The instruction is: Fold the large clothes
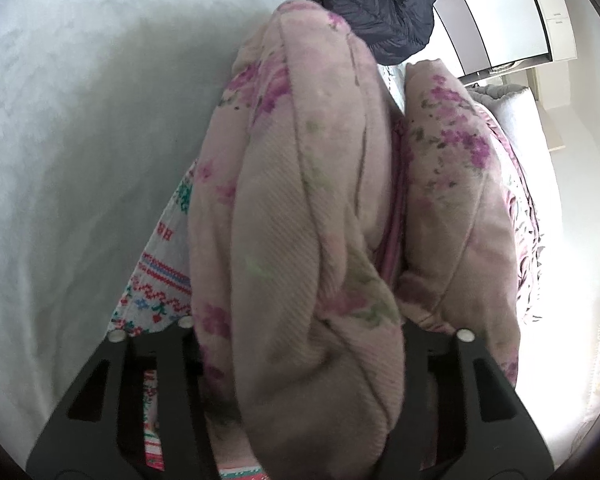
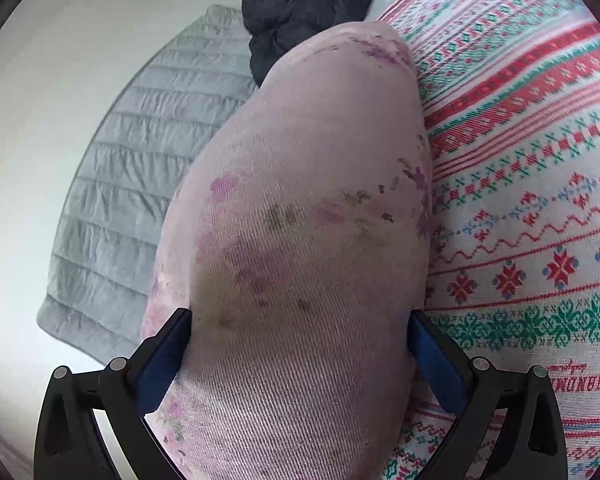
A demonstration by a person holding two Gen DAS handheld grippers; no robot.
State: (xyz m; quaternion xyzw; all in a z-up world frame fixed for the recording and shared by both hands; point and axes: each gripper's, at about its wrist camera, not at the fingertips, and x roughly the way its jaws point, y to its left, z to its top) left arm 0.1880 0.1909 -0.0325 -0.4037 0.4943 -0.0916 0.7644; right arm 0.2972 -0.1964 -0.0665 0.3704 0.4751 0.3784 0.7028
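Observation:
A thick pink floral garment (image 1: 300, 208) fills the left wrist view in bunched folds, and it also fills the middle of the right wrist view (image 2: 308, 240). My left gripper (image 1: 296, 336) is shut on a thick fold of it, the cloth bulging between the black fingers. My right gripper (image 2: 300, 324) is shut on another bulky fold between its blue pads (image 2: 164, 356). Both hold the garment up close to the cameras, above a bed. Its far end is hidden.
A red, green and white patterned cloth (image 2: 532, 184) lies under the garment, also in the left wrist view (image 1: 160, 276). A dark puffer jacket (image 1: 372, 4) (image 2: 300, 8) lies beyond. A white bedsheet (image 1: 80, 140), a grey quilted pad (image 2: 132, 184) and a window (image 1: 496, 12) surround them.

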